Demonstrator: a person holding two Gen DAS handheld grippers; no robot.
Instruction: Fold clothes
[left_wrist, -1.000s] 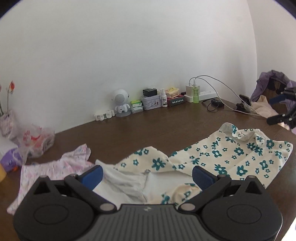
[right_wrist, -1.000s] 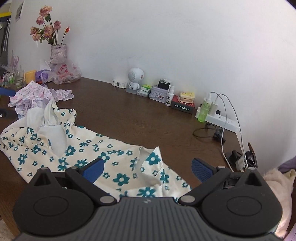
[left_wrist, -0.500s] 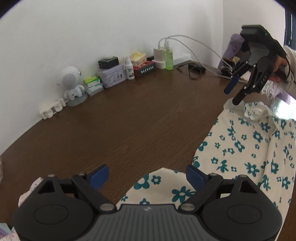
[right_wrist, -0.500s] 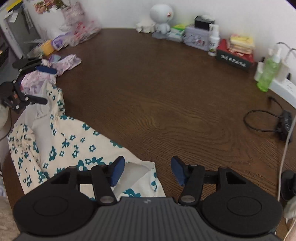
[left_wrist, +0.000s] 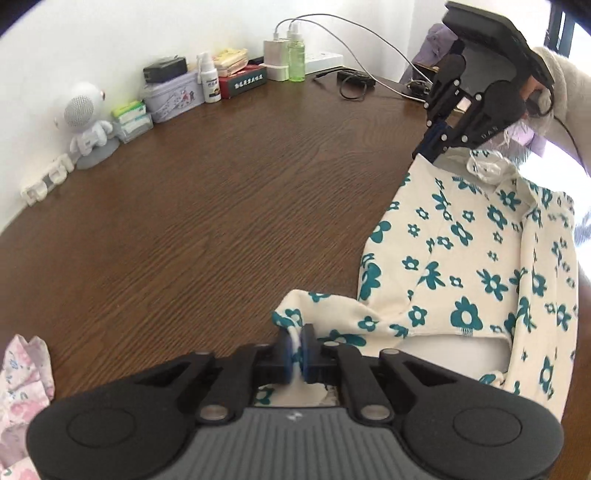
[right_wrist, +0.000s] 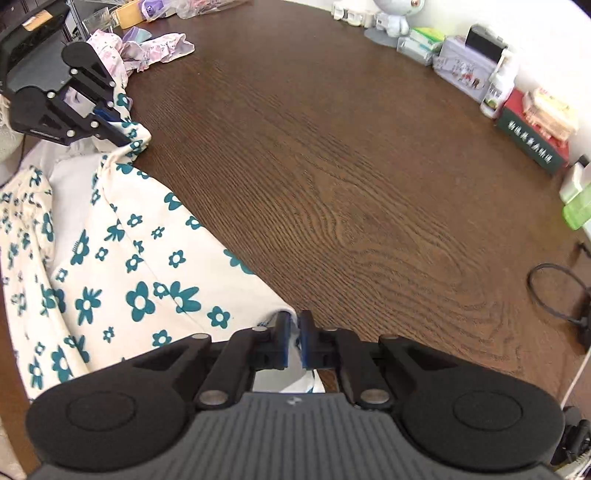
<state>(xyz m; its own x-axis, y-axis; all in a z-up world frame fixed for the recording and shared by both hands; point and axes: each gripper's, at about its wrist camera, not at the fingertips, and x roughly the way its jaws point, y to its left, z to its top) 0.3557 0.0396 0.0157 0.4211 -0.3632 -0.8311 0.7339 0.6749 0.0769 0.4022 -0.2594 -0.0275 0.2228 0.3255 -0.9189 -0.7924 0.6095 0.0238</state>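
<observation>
A cream garment with teal flowers (left_wrist: 461, 266) lies spread on the brown table (left_wrist: 221, 221). My left gripper (left_wrist: 295, 347) points steeply down, its jaws closing tight on one corner of the cloth, which is pinched between the blue pads. In the right wrist view the same garment (right_wrist: 122, 266) runs off to the left. My right gripper (right_wrist: 291, 339) is closing on the other corner, with white cloth squeezed between its pads. Each gripper shows in the other's view: the right gripper (left_wrist: 424, 151) at the far corner, the left gripper (right_wrist: 122, 138) at the upper left.
A pink floral garment (right_wrist: 147, 48) lies crumpled at the table's left end. Along the wall stand a white robot figure (left_wrist: 86, 122), tins, boxes, a green bottle (left_wrist: 296, 61) and a power strip with cables (right_wrist: 554, 291). Bare wood (right_wrist: 369, 184) stretches beyond the cream garment.
Both grippers tipped down toward the table, came to the garment's far corners and went from wide open to shut on the cloth.
</observation>
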